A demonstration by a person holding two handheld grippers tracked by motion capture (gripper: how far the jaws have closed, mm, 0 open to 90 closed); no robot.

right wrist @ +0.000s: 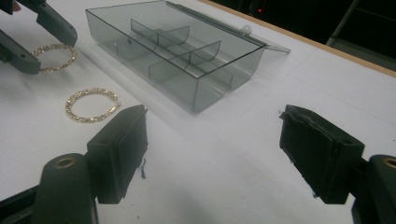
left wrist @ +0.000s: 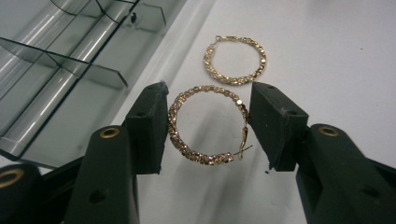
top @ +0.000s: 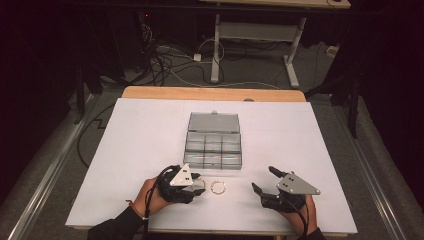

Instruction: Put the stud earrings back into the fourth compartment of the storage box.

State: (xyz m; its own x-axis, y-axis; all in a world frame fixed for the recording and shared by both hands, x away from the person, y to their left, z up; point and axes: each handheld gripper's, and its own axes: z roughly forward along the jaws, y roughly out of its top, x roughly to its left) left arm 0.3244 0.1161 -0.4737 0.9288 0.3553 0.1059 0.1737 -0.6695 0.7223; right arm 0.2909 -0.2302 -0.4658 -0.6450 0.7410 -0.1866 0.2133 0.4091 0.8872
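Here, a white sheet (top: 150,150) covers the table; left claw (left wrist: 208,121) clamps a hoop earring (left wrist: 205,123), right claw (right wrist: 212,154) apart.

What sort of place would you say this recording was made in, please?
Probably a lab or workshop set up for recording handling work: a white-topped table in a dark room, loose cables on the floor behind it, and a second desk frame beyond.
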